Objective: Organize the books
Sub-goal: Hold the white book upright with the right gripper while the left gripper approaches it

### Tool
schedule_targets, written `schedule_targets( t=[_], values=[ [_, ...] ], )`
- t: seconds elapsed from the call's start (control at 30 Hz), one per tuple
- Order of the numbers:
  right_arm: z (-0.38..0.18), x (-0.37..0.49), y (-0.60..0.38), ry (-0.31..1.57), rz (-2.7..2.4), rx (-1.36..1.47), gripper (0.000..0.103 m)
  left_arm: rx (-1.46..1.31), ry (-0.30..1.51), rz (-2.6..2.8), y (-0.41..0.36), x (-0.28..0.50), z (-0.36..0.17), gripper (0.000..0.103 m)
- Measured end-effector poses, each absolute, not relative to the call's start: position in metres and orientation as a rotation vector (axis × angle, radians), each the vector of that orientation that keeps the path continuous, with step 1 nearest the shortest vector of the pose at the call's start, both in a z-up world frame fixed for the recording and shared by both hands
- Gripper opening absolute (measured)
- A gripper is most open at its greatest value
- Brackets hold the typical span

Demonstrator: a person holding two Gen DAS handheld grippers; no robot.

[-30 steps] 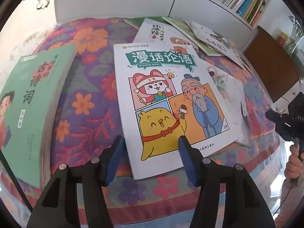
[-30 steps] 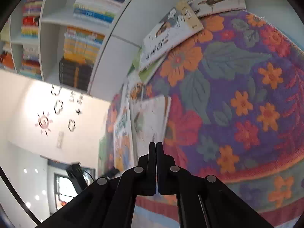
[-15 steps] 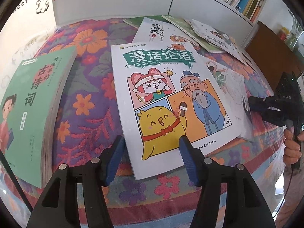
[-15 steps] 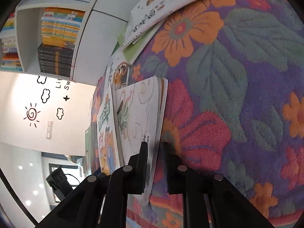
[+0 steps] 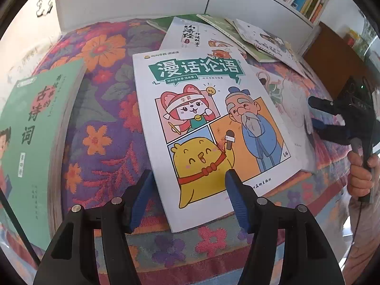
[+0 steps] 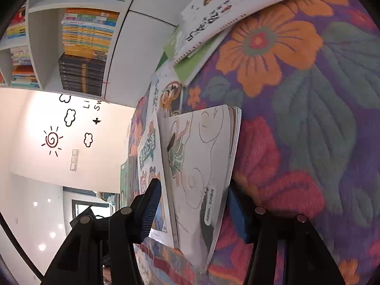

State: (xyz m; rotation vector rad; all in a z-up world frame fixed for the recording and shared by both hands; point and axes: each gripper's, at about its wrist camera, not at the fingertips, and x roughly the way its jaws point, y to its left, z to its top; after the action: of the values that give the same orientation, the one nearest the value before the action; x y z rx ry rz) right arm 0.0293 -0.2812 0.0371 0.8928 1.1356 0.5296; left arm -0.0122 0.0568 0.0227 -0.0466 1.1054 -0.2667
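Note:
A white comic book [image 5: 209, 123] with a green title lies in the middle of the floral cloth [image 5: 102, 109]. My left gripper [image 5: 190, 190] hovers open over its near corner, pads clear of it. A thick green book [image 5: 30, 142] lies to the left. Under the comic book's right side sits a white line-drawing book [image 5: 292, 99]. My right gripper [image 6: 193, 209] has its jaws opening, with the near edge of that white book [image 6: 201, 166] between them and neither pad pressing on it. In the left wrist view a hand [image 5: 361, 173] holds the right gripper [image 5: 332, 118] at the table's right edge.
Several more thin books [image 5: 237, 38] overlap at the back of the table, against a white bookcase [image 6: 83, 47] full of books. A brown cabinet [image 5: 337, 54] stands at the far right. The table's front edge runs just under my left fingers.
The right gripper has come in from the table's right side to the white book's edge, and its jaws have gone from shut to wide apart. The left gripper has barely moved.

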Motion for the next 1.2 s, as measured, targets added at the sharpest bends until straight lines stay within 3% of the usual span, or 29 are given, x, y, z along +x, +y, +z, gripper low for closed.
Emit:
schedule_targets(
  t=[0.03, 0.17, 0.2, 0.3, 0.53, 0.77, 1.03, 1.2],
  values=[
    [0.037, 0.029, -0.28, 1.135, 0.548, 0.892, 0.05, -0.051, 1.106, -0.264, 0.057, -0.012, 0.023, 0.06],
    [0.03, 0.018, -0.274, 1.129, 0.641, 0.964, 0.013, -0.067, 1.109, -0.27, 0.059, -0.012, 0.022, 0.06],
    [0.029, 0.015, -0.272, 1.126, 0.612, 0.946, 0.009, -0.066, 1.11, -0.266, 0.059, -0.013, 0.023, 0.06],
    [0.028, 0.006, -0.271, 1.111, 0.525, 0.946, 0.008, -0.046, 1.098, -0.22, 0.056, -0.019, 0.033, 0.049],
    [0.083, -0.031, -0.281, 1.028, 0.498, 0.867, 0.004, 0.012, 0.941, -0.339, 0.021, -0.053, 0.074, 0.051],
    [0.099, -0.105, -0.317, 0.957, 0.34, 0.862, 0.004, -0.048, 1.083, -0.543, -0.013, -0.06, 0.046, 0.051],
    [0.119, -0.183, -0.341, 0.825, 0.162, 0.843, 0.004, 0.045, 1.086, -0.539, -0.043, -0.082, 0.036, 0.051],
    [0.097, -0.22, -0.307, 0.918, 0.16, 0.83, 0.005, 0.028, 1.125, -0.582, -0.049, -0.091, 0.032, 0.051]
  ],
)
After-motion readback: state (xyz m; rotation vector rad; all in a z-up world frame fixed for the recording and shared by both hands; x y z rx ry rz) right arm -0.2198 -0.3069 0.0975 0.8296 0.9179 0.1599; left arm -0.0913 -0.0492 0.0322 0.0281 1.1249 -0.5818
